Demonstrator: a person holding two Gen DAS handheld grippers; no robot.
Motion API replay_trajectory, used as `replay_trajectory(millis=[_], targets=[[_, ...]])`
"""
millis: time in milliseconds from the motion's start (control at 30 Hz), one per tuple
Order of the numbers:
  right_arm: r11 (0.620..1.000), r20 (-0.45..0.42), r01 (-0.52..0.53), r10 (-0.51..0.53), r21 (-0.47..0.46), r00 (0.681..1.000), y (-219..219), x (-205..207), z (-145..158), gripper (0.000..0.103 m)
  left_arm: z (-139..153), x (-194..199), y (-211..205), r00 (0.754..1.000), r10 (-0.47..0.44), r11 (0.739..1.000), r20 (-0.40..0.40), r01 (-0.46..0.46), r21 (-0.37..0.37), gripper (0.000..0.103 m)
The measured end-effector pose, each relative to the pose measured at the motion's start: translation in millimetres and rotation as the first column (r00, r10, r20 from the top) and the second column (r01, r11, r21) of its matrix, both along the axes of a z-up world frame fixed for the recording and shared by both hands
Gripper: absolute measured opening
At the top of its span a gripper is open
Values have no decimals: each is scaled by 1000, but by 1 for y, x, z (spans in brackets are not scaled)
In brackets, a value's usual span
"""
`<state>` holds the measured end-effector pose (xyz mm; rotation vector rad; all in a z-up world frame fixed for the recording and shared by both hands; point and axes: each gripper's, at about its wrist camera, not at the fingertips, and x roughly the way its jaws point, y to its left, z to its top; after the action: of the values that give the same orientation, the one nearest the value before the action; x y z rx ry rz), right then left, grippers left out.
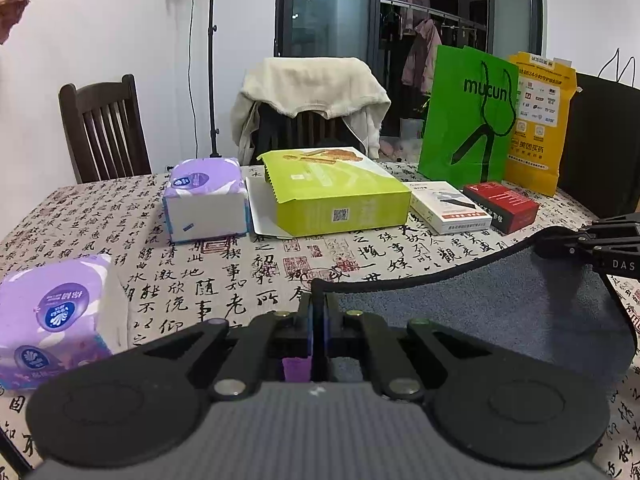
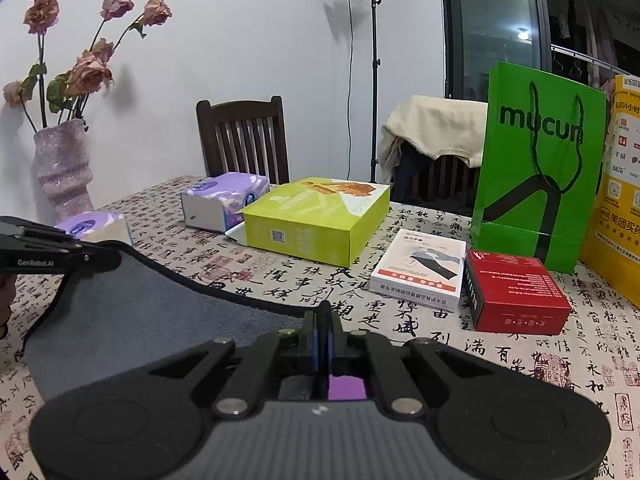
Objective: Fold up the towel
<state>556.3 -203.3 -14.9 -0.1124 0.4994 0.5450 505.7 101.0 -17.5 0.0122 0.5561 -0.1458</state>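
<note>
Here, grey towel (image 1: pixel 480 312) hangs stretched over tablecloth (image 1: pixel 240 280), on near side of lime-green box (image 1: pixel 332 196). Left gripper (image 1: pixel 319 300) clamped tight on one black-edged towel corner; right gripper (image 2: pixel 323 312) clamped tight on other corner. Purple tissue pack (image 1: pixel 56 320) left of box, white box (image 2: pixel 420 268) and red box (image 2: pixel 516 292) right of it.

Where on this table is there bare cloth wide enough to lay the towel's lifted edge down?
Free: the tablecloth strip between the grey towel's raised edge and the lime-green box; also the patch between the two tissue packs. Crowded: the far side, where white box, red box and green bag sit close.
</note>
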Motion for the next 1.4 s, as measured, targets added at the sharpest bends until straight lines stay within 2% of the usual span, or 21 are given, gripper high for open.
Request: replay_trajectory(millis=[433,900,1100,1267,1367,1400], targets=[[1000,-35,15,-15,-10,999,4,21,-13,4,-9,23,4,1000,0,1000,-31,0,-12,5],[999,-134,22,-25,-27,991,6,47,-33,5,-28,48,10,989,1,999,-149,-8,-44,6],[999,-170,43,-48,-31,984,3,54,-40,12,-35,54,15,981,23,998,-191,-34,-56,7],[998,-183,55,-59,-26,981,-1,57,-43,13,-36,55,16,979,24,998,-201,-35,-53,8],[998,-187,57,-60,-24,980,-2,58,-43,13,-36,56,17,978,35,998,-204,-47,-53,17],[998,-188,57,-61,-24,980,-2,58,-43,13,-36,56,17,978,45,998,-201,-55,-41,26]])
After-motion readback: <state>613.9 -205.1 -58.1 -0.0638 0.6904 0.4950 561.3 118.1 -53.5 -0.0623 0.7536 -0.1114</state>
